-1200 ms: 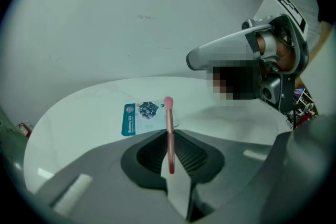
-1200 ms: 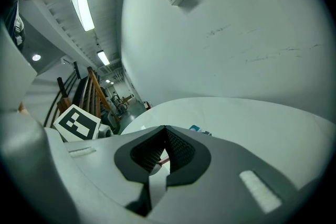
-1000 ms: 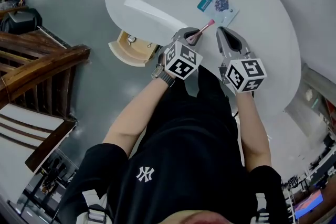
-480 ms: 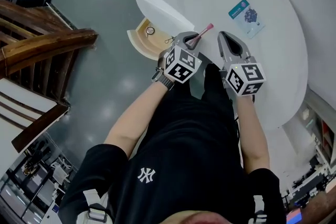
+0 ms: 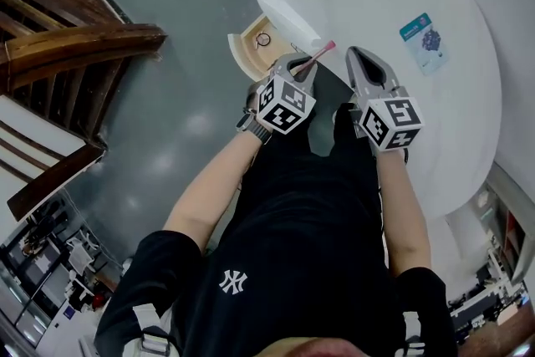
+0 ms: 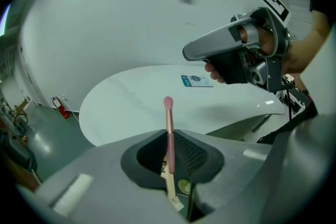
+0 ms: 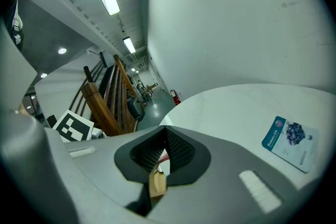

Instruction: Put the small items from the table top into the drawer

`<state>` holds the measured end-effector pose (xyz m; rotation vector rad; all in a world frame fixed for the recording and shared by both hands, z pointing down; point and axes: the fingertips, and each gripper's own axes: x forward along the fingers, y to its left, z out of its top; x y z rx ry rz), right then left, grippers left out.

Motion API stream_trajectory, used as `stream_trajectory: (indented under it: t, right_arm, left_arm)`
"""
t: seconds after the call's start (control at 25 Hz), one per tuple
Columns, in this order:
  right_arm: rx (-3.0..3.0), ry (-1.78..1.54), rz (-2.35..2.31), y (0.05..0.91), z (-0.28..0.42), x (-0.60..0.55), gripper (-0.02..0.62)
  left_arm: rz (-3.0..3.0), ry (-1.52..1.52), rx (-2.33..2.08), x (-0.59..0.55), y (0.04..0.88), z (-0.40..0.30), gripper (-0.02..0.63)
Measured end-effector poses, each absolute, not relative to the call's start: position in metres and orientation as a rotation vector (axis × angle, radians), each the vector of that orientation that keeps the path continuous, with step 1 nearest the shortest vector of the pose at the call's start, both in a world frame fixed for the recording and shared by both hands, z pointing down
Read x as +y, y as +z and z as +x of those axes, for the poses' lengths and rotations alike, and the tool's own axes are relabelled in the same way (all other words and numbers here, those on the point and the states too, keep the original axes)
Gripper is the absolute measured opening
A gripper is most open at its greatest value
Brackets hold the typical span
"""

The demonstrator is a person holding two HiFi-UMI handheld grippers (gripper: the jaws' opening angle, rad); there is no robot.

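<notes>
Nearby, drawer (image 5: 241,56) (ring (image 5: 263,38) inside), left gripper (image 5: 301,61) pinching pink brush (image 5: 322,52), right gripper (image 5: 359,56) jaws together.

The person wears a black short-sleeved T-shirt (image 5: 292,238) with a small white NY emblem (image 5: 231,279) at eight o'clock on its front. Pale webbing straps (image 5: 149,328) with buckles cross the shoulders, and there is a dark wristwatch (image 5: 249,122). The left gripper (image 5: 303,61) and right gripper (image 5: 356,54) are grey moulded shells, each bearing a white marker cube (image 5: 285,104) with black squares.
</notes>
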<state>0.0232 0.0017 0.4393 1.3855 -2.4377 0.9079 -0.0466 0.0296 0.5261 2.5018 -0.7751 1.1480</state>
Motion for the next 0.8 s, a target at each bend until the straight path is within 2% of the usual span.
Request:
stream_trajectory:
  t: [0.44,0.8]
  right_arm:
    - [-2.469,0.914,1.292,0.449,-0.037,-0.005,0.026]
    - [-2.456,0.91,1.271,0.454,-0.047,-0.005,0.026]
  left_arm:
    - [2.486,1.266,-0.736,0.038,0.56,-0.12,0.044]
    - [2.447,1.403,-0.627,0.04,0.595,-0.141,0.044]
